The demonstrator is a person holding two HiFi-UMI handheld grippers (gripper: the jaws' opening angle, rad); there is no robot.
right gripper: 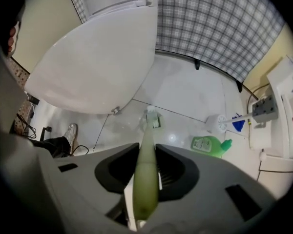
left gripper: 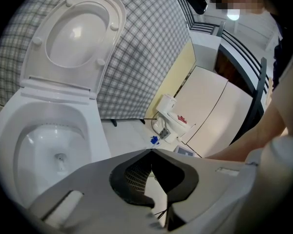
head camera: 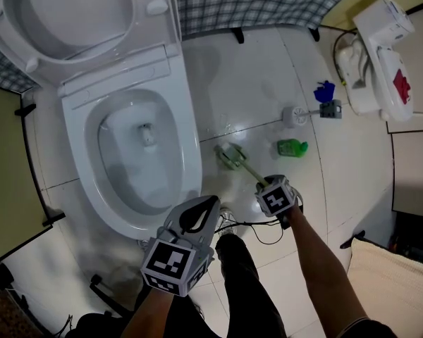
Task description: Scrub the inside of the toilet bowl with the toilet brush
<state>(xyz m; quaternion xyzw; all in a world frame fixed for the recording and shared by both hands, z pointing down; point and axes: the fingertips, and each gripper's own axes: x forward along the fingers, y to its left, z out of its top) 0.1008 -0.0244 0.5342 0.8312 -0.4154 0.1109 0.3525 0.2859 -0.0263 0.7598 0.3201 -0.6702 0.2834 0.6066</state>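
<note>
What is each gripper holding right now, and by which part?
The right gripper clamps the pale green plastic toilet brush near its handle's top end; the left gripper holds nothing.

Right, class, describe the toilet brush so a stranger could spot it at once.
Find the white toilet; right of its bowl, on the tiles, is the toilet brush, handle in the right gripper. Unlike the white brush and green bottle beyond, it is pale olive.

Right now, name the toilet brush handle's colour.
Pale green; the toilet brush handle shows best in the right gripper view.
</note>
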